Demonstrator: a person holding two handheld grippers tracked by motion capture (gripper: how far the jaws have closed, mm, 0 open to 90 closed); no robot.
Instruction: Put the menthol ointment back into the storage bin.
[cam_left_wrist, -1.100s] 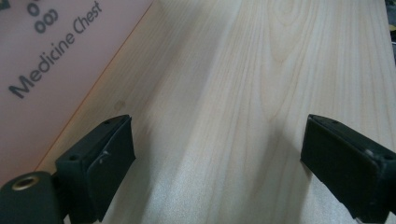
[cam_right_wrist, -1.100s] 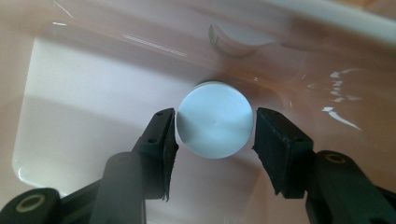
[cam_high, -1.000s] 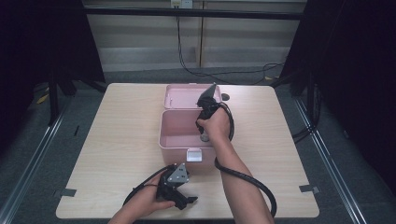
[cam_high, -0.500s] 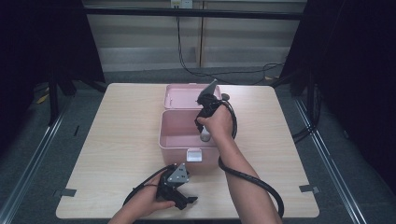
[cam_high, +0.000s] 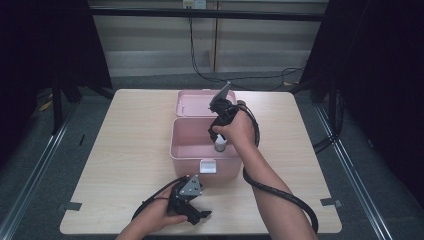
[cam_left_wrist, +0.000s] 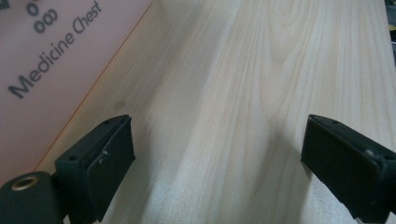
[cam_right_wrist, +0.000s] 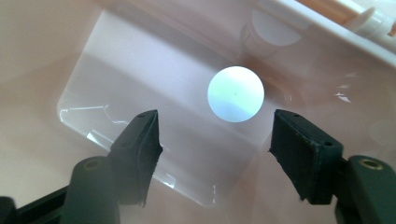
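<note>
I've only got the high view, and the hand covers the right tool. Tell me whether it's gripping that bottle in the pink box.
Observer: No. In the right gripper view the right tool has just been opening its jaws. They stand clear on either side of the white cap of the small bottle, and the pads are not touching it.
Operator: Confirm how the bottle sits.
Observer: Upright, with its cap facing the camera, close by the wall of the pink box, which mirrors it.
Operator: Now report the left tool.
Observer: The left tool is open over the bare table, with nothing between its jaws.
</note>
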